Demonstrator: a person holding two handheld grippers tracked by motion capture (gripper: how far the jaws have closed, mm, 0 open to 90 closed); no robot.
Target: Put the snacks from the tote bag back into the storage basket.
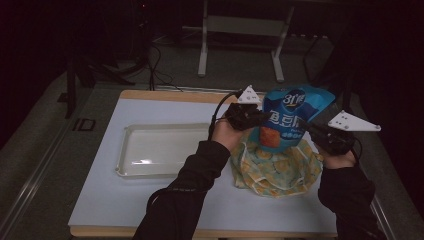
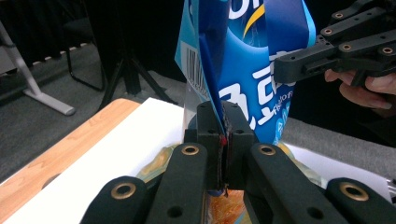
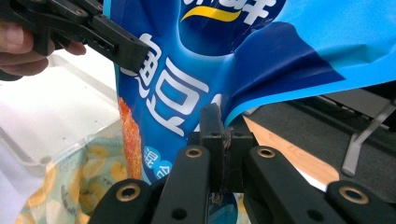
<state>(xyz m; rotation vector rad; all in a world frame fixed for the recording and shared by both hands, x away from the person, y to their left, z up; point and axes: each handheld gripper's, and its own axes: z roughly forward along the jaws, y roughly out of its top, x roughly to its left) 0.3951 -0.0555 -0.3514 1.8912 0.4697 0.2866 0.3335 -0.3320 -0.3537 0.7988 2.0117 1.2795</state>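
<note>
The blue snack bag (image 1: 289, 117) is pinched by both closed grippers, left gripper (image 1: 250, 116) and right gripper (image 1: 312, 131). It is held upright above the yellow patterned cloth bag (image 1: 275, 170) on the desk (image 1: 150, 200).

Setting: dim lab or studio-type recording room. Evidence: wooden table (image 1: 165, 94) covered with a white board (image 1: 150, 200); grey carpeted floor (image 1: 40, 135); cables (image 1: 155, 70) trailing across it; black stand legs (image 1: 90, 70) at left; a grey metal frame (image 1: 240, 30) behind; dark surroundings, no household furnishings.
</note>
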